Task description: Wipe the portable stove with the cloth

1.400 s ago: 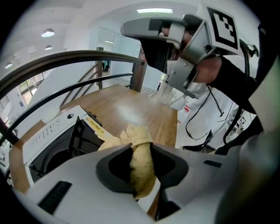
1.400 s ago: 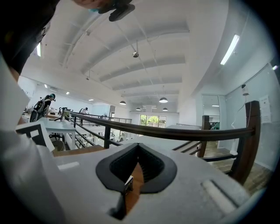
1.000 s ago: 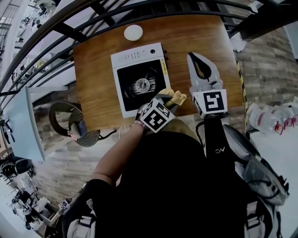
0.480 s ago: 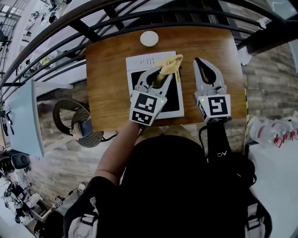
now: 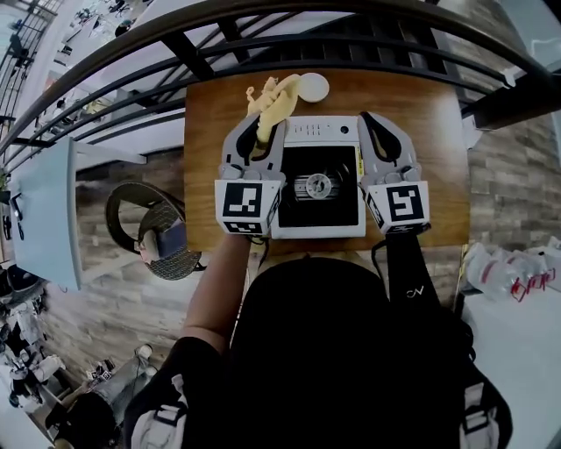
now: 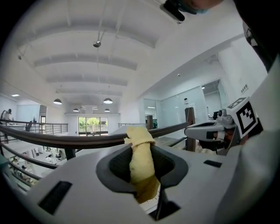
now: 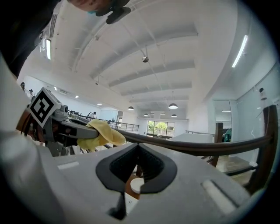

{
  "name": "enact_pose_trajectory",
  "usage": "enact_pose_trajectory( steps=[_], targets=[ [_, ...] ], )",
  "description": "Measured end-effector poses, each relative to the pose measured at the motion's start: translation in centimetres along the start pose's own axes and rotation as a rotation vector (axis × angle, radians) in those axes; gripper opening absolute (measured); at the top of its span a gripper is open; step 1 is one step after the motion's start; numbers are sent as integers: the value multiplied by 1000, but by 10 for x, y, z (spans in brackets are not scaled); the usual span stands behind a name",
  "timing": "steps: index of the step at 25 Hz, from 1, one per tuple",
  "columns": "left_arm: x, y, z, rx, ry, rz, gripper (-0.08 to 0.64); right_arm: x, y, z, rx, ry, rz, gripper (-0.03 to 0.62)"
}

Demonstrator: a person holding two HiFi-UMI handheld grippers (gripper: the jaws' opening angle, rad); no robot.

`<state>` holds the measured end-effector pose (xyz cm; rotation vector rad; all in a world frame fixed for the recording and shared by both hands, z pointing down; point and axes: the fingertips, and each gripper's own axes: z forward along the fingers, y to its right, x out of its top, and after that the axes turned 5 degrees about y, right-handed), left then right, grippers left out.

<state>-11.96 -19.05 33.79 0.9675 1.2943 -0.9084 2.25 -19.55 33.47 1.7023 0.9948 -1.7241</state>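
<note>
Your left gripper (image 5: 257,130) clamps the yellow cloth (image 5: 273,98) beside the stove (image 5: 302,210); right gripper (image 5: 375,124) jaws closed together, empty.

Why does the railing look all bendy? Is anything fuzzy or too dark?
Head view: the wide lens bows the railing into an arc. Left gripper view: the railing curves too, the edges go black, and the cloth looks fairly sharp. Right gripper view: same round black border; the ceiling lamps glow bright without washing out.

Yellow cloth (image 5: 273,95) in left gripper (image 5: 260,121), beside stove (image 5: 317,210)
</note>
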Motion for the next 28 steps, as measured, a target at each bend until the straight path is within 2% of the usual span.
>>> enact_pose_trajectory(
  steps=[9,28],
  targets=[
    [3,-33,-5,15,33,31,91,1,-23,26,-24,4,-11,0],
    [6,-51,-15,-14,52,57,91,6,-41,28,-61,-7,-41,0]
  ],
)
